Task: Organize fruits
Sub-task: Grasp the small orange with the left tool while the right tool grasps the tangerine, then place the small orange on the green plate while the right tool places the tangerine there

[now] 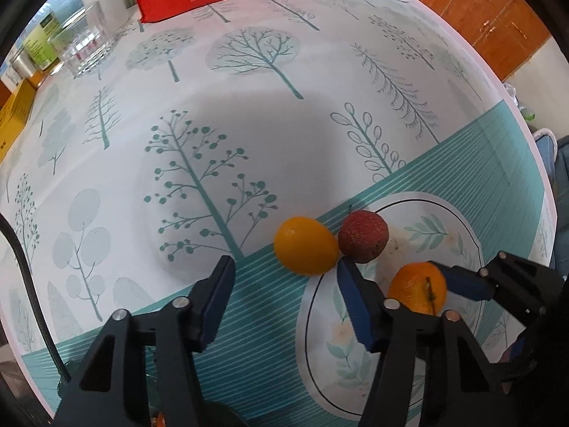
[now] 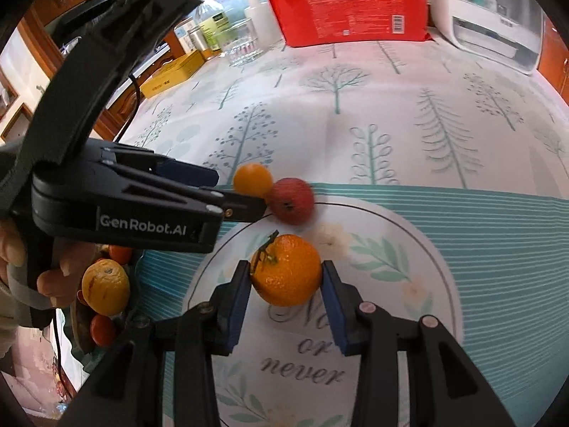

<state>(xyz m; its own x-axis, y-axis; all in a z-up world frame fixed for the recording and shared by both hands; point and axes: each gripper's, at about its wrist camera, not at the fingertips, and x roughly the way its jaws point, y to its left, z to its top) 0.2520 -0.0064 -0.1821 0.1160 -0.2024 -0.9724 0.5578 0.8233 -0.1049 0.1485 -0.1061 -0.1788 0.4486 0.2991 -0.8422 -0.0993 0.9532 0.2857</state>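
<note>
The orange with the stem (image 2: 286, 274) is held between the jaws of the right gripper (image 2: 287, 279), whose blue pads are pressed against its two sides over the round printed medallion (image 2: 409, 245) on the tabletop (image 2: 355, 114). Just beyond that orange lie a red fruit (image 2: 291, 201) and a yellow-orange fruit (image 2: 253, 180), touching one another. The left gripper (image 1: 286, 270) is seen half open with nothing held; the yellow-orange fruit lies just ahead of its jaws, its long axis slanting across the gap, so the left hand is judged the nearer for it. More fruit is gathered in a dish (image 2: 103, 284) left of the orange. "GenRobot.AI" can be read on the left gripper, "or never" on the medallion; the print on the red packet (image 2: 348, 7) is too small to read.
</note>
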